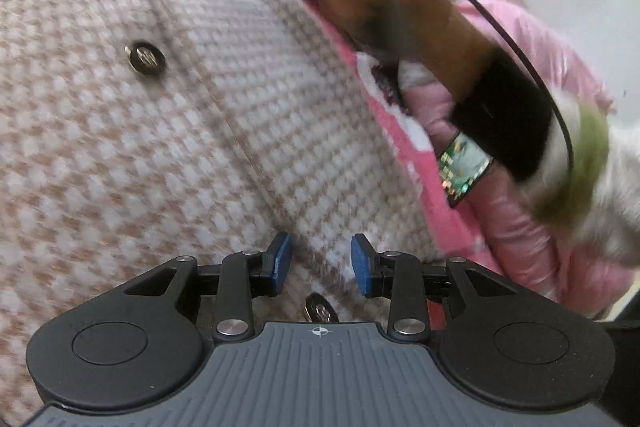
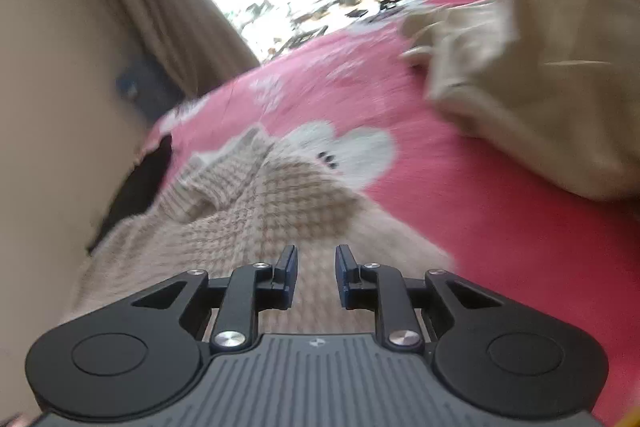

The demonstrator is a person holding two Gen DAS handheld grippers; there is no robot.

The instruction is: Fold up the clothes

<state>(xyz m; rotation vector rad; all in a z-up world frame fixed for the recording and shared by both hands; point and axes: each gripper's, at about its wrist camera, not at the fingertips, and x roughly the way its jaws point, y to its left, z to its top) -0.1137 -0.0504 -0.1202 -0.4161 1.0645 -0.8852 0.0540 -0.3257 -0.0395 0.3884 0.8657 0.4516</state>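
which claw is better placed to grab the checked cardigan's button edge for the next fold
Left, probably. The left claw sits open right over the cardigan placket, a button just below its pads. The right claw, also open, hovers over plain knit near the pink blanket.

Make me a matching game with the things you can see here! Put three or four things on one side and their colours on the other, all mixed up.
Things:
1. knitted cardigan
2. blanket
3. gripper pads
4. button

Colours:
A. blue
B. pink-red with white shapes
C. dark and shiny
D. beige and white checks

Pairs: 1-D, 2-B, 3-A, 4-C
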